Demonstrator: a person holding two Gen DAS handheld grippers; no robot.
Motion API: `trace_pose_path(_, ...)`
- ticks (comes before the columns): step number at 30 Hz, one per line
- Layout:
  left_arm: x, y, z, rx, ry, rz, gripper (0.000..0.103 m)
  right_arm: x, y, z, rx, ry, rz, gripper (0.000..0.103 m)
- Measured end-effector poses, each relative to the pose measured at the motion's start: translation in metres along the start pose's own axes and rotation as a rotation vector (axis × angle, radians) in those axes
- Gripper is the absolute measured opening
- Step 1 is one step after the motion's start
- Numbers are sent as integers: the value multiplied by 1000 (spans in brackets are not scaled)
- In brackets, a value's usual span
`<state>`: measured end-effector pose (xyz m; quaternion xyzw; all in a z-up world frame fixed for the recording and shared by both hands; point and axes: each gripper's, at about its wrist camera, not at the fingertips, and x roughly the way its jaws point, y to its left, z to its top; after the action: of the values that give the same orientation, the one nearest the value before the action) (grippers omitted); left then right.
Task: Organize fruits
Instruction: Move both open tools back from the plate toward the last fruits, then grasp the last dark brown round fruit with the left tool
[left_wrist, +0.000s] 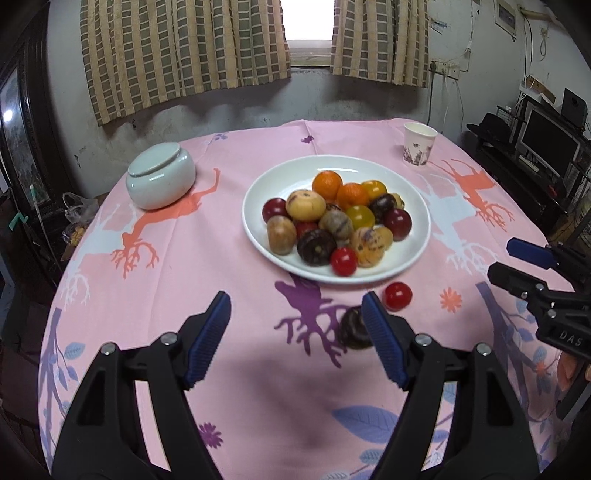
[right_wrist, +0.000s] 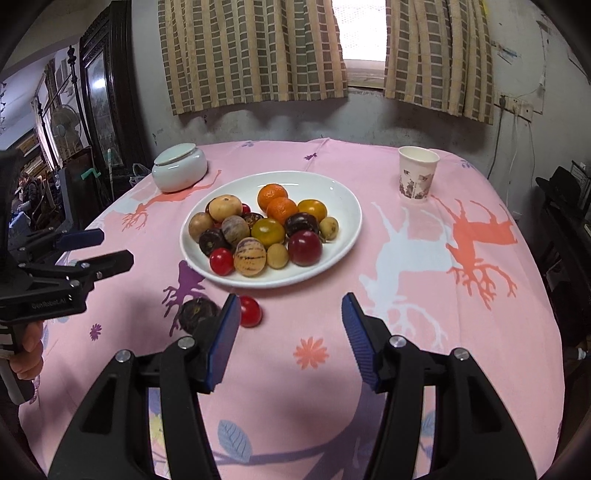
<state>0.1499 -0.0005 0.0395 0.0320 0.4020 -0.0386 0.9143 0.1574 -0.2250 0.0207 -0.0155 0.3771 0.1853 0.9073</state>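
Both grippers hang above the near edge of the surface (left_wrist: 221, 229), which is draped in a pink cloth printed with deer and flowers. The left gripper (left_wrist: 297, 334) has its jaws spread apart with nothing between them, only cloth showing in the gap. The right gripper (right_wrist: 290, 334) is the same story: jaws parted, empty, pink cloth between the blue pads.

At the middle of the surface sits the white plate (left_wrist: 266, 184), heaped with fruit: two oranges (left_wrist: 327, 184) at the plate's twelve o'clock, tan and purple-streaked fruits in the centre, dark red ones at three and nine, and a small red tomato at six, right against the rim.

Two pieces lie off the plate on the cloth, just beyond its six o'clock edge. A loose red tomato (left_wrist: 397, 296) rests near the rim, and a dark purple fruit (left_wrist: 352, 328) lies just beside it, closer to the grippers. From the right wrist view the tomato (right_wrist: 249, 311) peeks out just past the left pad of that gripper, with the dark fruit (right_wrist: 197, 314) to its nine o'clock.

A pale lidded jar (left_wrist: 160, 176) stands at ten o'clock from the plate, a paper cup (left_wrist: 419, 144) at two o'clock. A hand (right_wrist: 27, 347) grips the left tool's handle.
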Motion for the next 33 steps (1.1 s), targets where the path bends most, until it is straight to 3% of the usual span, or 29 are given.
trace_pose_path(17,19,-21,-48,-21,75,-35,84,5,2,-52,73,64,30,58)
trace_pose_path(33,74,-49,-30,6,128,-76,84,11,-1,-59,66,96,57,60)
